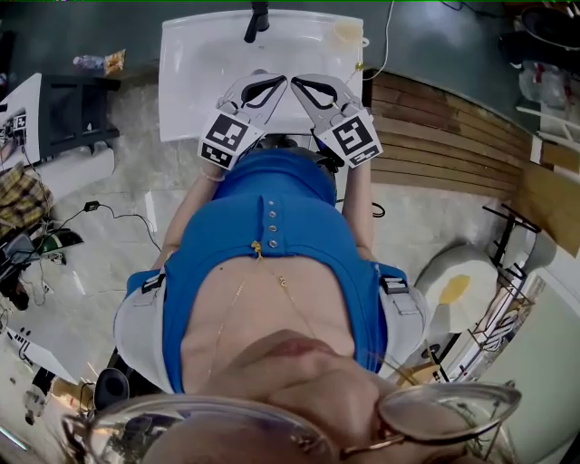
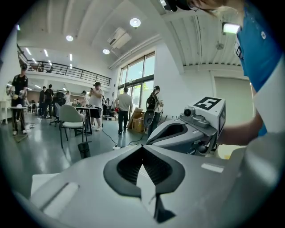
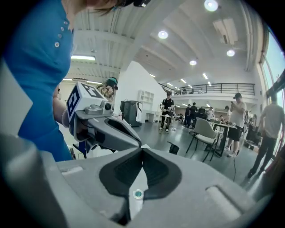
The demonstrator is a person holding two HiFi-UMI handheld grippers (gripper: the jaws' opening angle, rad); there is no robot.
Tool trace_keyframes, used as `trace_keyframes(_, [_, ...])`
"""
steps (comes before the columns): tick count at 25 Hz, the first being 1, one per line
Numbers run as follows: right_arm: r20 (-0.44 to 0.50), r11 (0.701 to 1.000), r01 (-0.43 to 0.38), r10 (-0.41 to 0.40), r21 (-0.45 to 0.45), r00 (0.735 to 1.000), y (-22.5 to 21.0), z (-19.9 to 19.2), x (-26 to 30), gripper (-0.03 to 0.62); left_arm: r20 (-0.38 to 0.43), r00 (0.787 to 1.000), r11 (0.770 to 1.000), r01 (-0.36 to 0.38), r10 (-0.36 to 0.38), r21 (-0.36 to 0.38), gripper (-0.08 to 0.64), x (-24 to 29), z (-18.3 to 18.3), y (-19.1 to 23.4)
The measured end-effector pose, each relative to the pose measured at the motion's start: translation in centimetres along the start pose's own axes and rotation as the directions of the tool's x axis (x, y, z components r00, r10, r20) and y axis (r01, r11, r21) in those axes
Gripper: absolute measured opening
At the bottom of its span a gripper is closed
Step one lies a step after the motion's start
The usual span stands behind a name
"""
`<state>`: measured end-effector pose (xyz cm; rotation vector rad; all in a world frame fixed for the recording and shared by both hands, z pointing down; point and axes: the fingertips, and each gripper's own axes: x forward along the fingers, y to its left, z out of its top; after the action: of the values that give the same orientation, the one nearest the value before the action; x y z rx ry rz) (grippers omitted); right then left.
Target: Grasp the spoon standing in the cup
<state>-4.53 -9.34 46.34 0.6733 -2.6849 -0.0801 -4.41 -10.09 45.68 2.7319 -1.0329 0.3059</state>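
— Where are you in the job?

— Right at the start, I judge. My left gripper point(image 2: 142, 147) and right gripper point(image 3: 142, 149) are held up in front of my chest, side by side, over the near edge of the white worktop point(image 1: 195, 86). Each pair of fingers is clenched tip to tip, with nothing between them.

— And the spoon?

— I can't pick it out for certain. A dark object point(image 1: 257, 20) stands at the worktop's back edge, and a pale round container point(image 1: 347, 33) sits in the far right corner. The cup with the spoon may be one of these, but I cannot tell which. Both gripper views look level across the room rather than down at the worktop, so they don't help.

— What does the next move call for?

— First I find the cup. Then I tilt one gripper down and reach forward, release its fingers before it arrives, and come at the handle from above so the cup isn't knocked.

— Is there room?

— Plenty. The worktop is bare between me and the back. But both candidates sit close to an edge, so I reckon a careless nudge could send one off. A slatted wooden platform point(image 1: 444, 136) lies just beside the worktop on my right, and a black rack point(image 1: 77, 113) stands apart on my left.
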Motion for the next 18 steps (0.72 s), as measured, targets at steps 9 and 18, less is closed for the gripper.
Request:
trace_keyframes(9, [0.117, 1.0, 0.008, -0.01, 0.021, 0.993, -1.5, 2.7, -1.0, 0.002, 0.069, 0.998, 1.0, -0.002, 0.004, -0.026, -0.002, 0.2, 2.9, -0.2])
trace_keyframes(18, [0.218, 0.996, 0.026, -0.045, 0.089, 0.975, -2.2, 5.9, -2.4, 0.002, 0.143, 0.99, 1.0, -0.003, 0.007, -0.027, -0.002, -0.8, 5.6, -0.1])
